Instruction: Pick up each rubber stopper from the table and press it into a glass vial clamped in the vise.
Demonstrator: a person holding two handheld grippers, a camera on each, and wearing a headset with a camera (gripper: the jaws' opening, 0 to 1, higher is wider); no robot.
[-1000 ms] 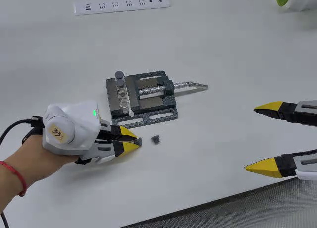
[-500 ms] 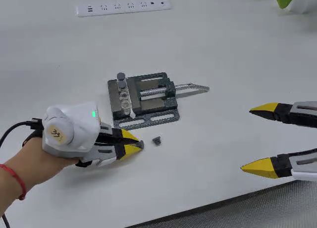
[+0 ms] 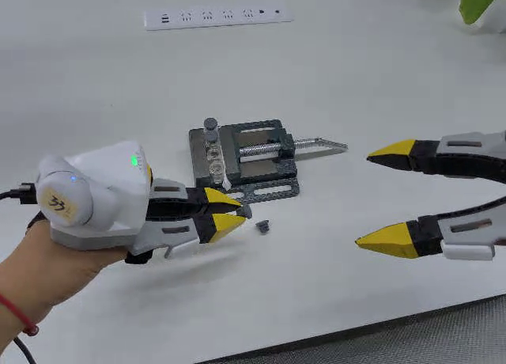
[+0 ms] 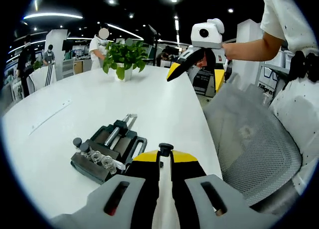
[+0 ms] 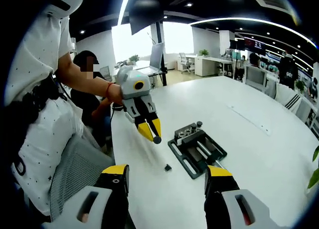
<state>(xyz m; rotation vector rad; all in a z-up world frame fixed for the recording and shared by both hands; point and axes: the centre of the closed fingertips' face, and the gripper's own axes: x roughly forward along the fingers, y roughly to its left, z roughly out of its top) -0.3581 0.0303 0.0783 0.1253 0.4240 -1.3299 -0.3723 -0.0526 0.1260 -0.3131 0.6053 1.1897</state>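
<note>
Table (image 3: 356, 79): left claw (image 3: 239, 210) pinches stopper (image 4: 165, 149); right claw (image 3: 364, 198) agape.

My headset camera looks forward and down on the white surface (image 3: 356, 87), vise (image 3: 245, 162) mid-frame. My left claw (image 3: 239, 210) camera sits low, looking past its pinched rubber stopper (image 4: 165, 149) toward vise and right claw (image 3: 365, 198); the right's looks back, probably from farther. All share the vise.
</note>
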